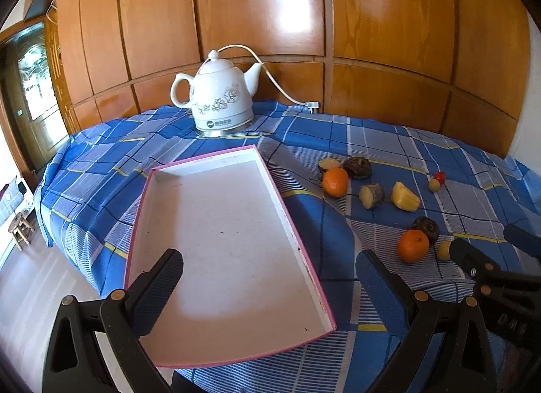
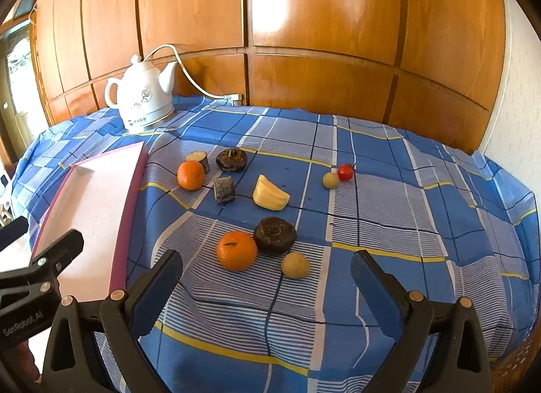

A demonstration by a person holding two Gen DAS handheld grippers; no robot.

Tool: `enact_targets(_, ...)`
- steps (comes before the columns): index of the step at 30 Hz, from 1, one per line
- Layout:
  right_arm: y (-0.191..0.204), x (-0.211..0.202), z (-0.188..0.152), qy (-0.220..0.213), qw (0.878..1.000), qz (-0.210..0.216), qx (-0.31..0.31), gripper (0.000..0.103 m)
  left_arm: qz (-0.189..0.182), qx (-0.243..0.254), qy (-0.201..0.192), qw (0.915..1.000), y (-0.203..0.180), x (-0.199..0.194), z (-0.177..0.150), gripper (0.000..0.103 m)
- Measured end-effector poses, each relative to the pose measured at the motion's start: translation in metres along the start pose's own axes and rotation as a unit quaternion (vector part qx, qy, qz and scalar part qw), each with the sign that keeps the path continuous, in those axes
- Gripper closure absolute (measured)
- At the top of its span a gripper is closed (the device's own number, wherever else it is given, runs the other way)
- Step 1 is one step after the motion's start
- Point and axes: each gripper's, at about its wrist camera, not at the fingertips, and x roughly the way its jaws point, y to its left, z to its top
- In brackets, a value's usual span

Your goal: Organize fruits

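Observation:
A shallow white tray with a pink rim [image 1: 219, 224] lies empty under my open left gripper [image 1: 270, 288]. To its right, fruits lie scattered on the blue checked cloth. Nearest are an orange [image 2: 236, 250], a dark brown round fruit [image 2: 274, 235] and a small yellowish ball [image 2: 296, 265], just ahead of my open right gripper [image 2: 267, 291]. Farther off lie a yellow wedge [image 2: 270, 193], a second orange [image 2: 191, 175], dark cut pieces [image 2: 224, 189], another dark fruit [image 2: 231, 159], a red cherry tomato [image 2: 345, 172] and a pale small fruit [image 2: 330, 180].
A white ceramic kettle [image 1: 219, 102] stands at the back left, its cord running to a plug [image 1: 312, 107] on the cloth. Wooden panelling backs the table. The table edge drops to the floor at the left, where a small stool [image 1: 20, 229] stands.

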Motion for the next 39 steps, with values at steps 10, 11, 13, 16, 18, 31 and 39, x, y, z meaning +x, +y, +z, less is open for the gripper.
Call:
enact_targets(10,-0.028,0.004,0.032,0.007,0.999,0.038,0.004,0.002,-0.072,0.025,0.007,0.9971,-0.011,0.002,0.009,0.000)
enact_targets(11,-0.033,0.004,0.038,0.009,0.999,0.045,0.003,0.002,-0.077,0.028,0.010,0.9966,-0.014,0.004,0.011,0.000)
enact_targets(13,-0.042,0.006,0.050,0.017,0.998,0.055,-0.005,0.002,-0.090,0.034,0.018,0.9952,-0.018,0.007,0.015,0.000)
enact_targets(16,-0.064,0.016,0.071,0.032,0.998,0.057,-0.018,0.002,-0.103,0.044,0.020,0.9935,-0.024,0.011,0.020,0.000)
enact_targets(18,-0.081,0.026,0.079,0.039,0.998,0.047,-0.020,0.002,-0.111,0.062,0.036,0.9912,-0.031,0.018,0.024,0.006)
enact_targets(31,-0.173,0.075,0.077,0.097,0.987,0.051,0.120,0.033,-0.213,0.082,0.152,0.9616,-0.067,0.065,0.047,0.045)
enact_targets(39,-0.157,0.076,0.077,0.109,0.986,0.083,0.096,0.033,-0.245,0.149,0.180,0.9408,-0.122,0.083,0.035,0.052)
